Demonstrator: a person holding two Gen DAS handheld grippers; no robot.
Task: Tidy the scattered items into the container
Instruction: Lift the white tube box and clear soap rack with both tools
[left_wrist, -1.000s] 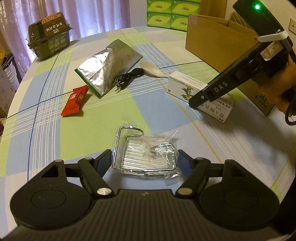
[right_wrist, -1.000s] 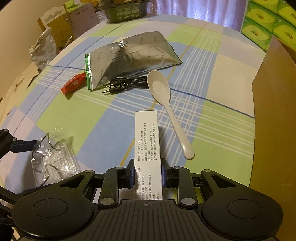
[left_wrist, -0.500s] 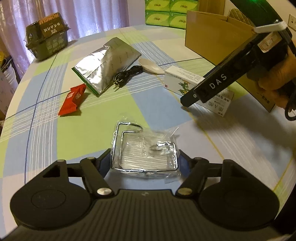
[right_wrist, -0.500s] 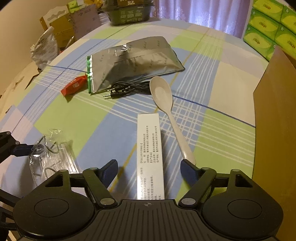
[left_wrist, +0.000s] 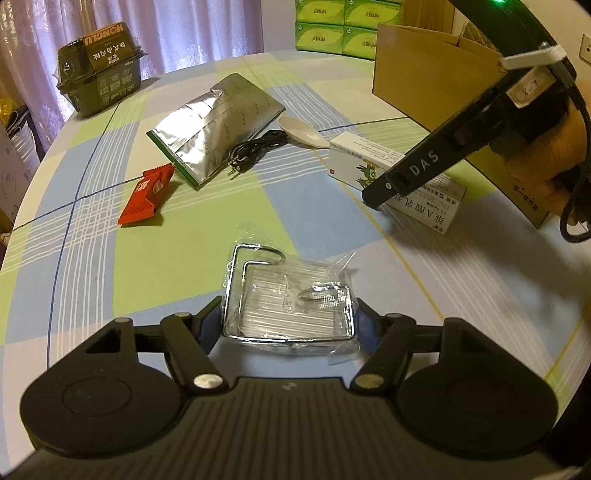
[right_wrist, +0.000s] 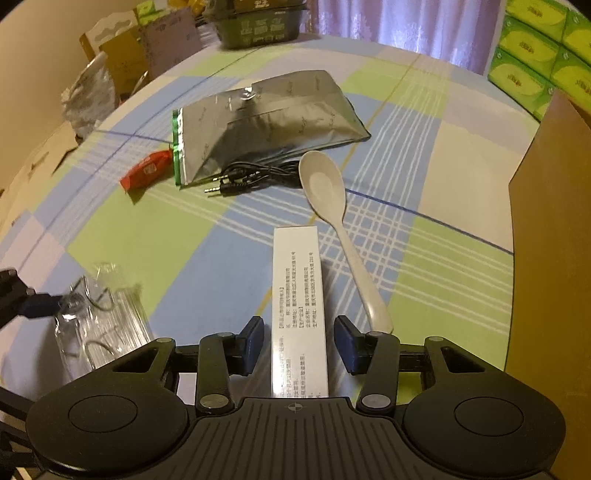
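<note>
A wire rack in a clear plastic bag (left_wrist: 291, 299) lies on the checked tablecloth between the fingers of my left gripper (left_wrist: 288, 328). That gripper is open, its pads just beside the bag's edges. A long white medicine box (right_wrist: 297, 295) lies flat between the fingers of my right gripper (right_wrist: 299, 343), which is open with a narrow gap on each side. The brown cardboard box (right_wrist: 550, 258) stands right of it. A hand (left_wrist: 546, 162) holds the right gripper over the medicine box (left_wrist: 369, 166).
Farther out lie a white spoon (right_wrist: 325, 188), a coiled black audio cable (right_wrist: 251, 177), a silver foil pouch (right_wrist: 266, 118) and a red snack packet (right_wrist: 147, 171). A black food tub (left_wrist: 99, 77) and green tissue boxes (left_wrist: 332, 22) sit at the far edge.
My right gripper let go of the medicine box, opened wide, then narrowed around it again. My left gripper moved forward, so the bagged rack now sits between its fingers.
</note>
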